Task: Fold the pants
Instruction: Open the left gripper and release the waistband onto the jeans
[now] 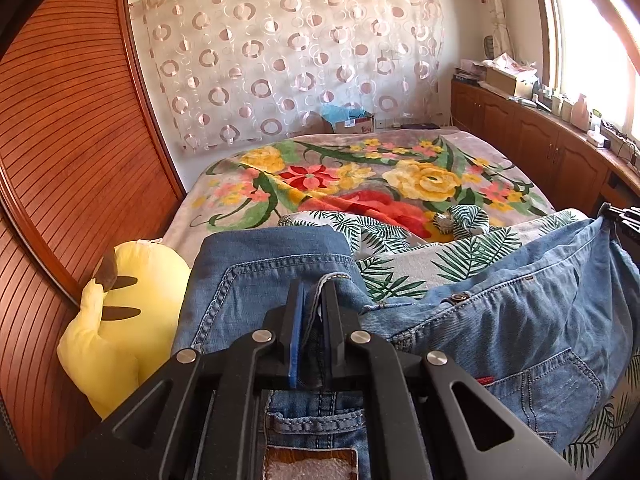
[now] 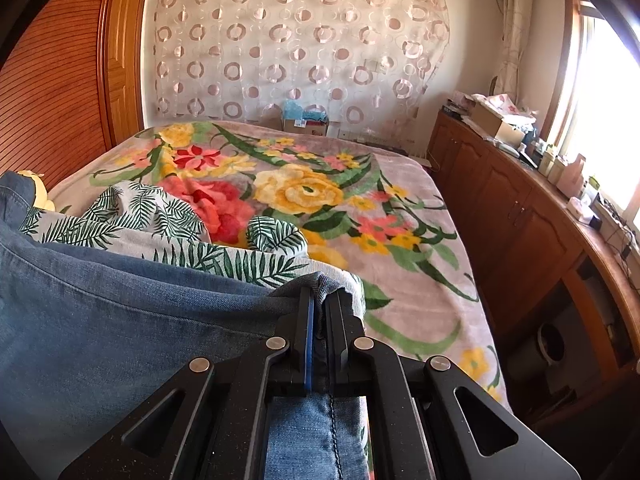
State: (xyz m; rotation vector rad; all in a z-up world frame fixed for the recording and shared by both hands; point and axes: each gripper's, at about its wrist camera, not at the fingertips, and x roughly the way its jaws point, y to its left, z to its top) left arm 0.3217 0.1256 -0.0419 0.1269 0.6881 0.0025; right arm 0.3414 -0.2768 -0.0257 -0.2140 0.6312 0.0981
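Yellow plush (image 1: 120, 316) lies at the bed's left edge, beside the wooden wardrobe (image 1: 60, 168). Left gripper (image 1: 314, 300) is pressed together, pinching a denim fold of the jeans (image 1: 520, 320) near the waistband. The jeans lie bunched over a leaf-print sheet (image 2: 160, 216) on the floral blanket (image 2: 320, 184). Right gripper (image 2: 320, 304) is clamped on a denim edge.

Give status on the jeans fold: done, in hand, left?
Done: both tools have hold of the jeans. In hand: left tool is shut on denim near the waistband, right tool on a denim edge, the cloth sagging between them over the bed. Left: no neat fold shows yet; lay down and fold.
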